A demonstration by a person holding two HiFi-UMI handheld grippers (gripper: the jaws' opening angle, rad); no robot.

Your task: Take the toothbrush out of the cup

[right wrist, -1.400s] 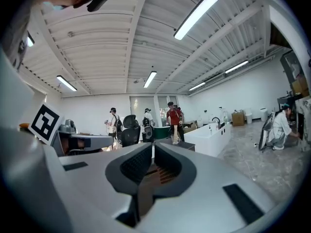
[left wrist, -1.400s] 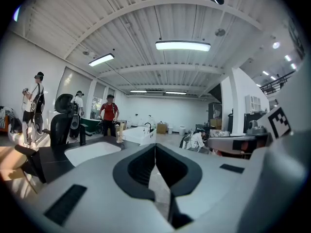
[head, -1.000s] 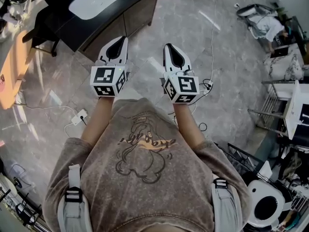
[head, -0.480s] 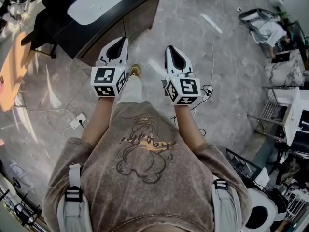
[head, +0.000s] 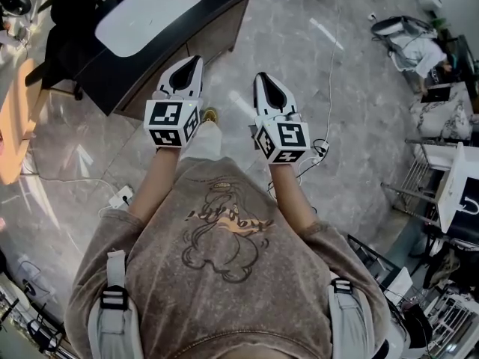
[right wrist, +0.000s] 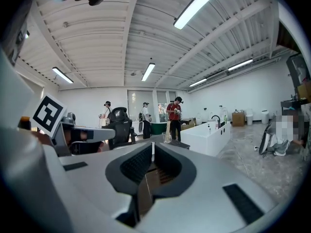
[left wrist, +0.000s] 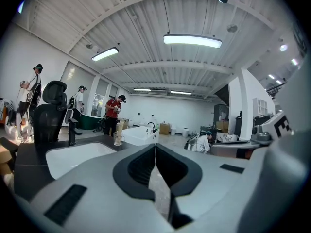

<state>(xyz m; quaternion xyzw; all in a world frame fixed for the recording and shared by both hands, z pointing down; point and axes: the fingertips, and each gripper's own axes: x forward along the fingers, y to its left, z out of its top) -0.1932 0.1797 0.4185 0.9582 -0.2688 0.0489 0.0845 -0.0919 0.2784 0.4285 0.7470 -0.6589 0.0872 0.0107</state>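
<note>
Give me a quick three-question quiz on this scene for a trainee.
1. True or false: the left gripper holds the toothbrush.
2. The right gripper is: A open; B shut and empty; C shut on the toothbrush.
3. Fill in: the cup stands on the dark counter, beside its white ____.
Key: 1 false; 2 B; 3 sink.
</note>
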